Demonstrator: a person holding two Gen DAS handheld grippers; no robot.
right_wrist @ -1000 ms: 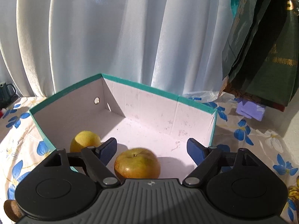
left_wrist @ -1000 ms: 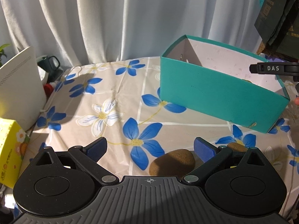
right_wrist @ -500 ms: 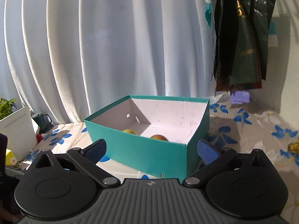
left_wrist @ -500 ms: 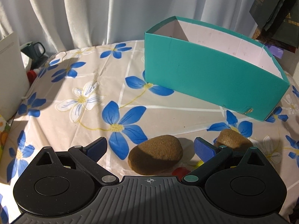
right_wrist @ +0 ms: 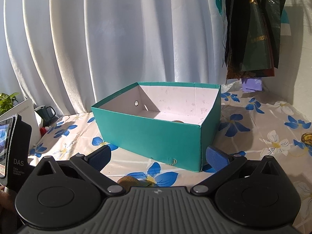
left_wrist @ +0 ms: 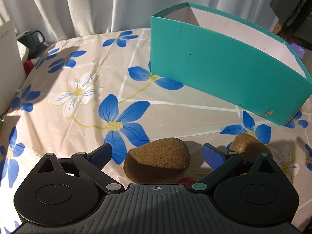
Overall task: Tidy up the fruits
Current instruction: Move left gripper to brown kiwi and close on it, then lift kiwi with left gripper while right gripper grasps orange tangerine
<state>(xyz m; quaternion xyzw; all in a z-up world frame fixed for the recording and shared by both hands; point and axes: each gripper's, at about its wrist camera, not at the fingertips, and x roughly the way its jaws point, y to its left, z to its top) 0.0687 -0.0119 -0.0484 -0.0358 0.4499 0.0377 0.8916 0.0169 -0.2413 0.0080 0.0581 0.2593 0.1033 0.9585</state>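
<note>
Left gripper (left_wrist: 157,152) is hanging low over the near kiwi (left_wrist: 157,159), jaws spread wide either side and gripping nothing, presumably lining up a grab. Right gripper (right_wrist: 157,155), jaws just opened fully and empty, is facing the box (right_wrist: 156,136) farther back on the surface (left_wrist: 78,74).

Two brown kiwis lie on the tabletop: one kiwi (left_wrist: 158,159) and a second kiwi (left_wrist: 248,144) beside it. One teal box (left_wrist: 224,72) stands there. One dark green mug (left_wrist: 34,39) and one white board (left_wrist: 7,62) sit at the left edge. One small red object (left_wrist: 29,65) is near them. One purple packet (right_wrist: 251,83) lies at the far edge.
</note>
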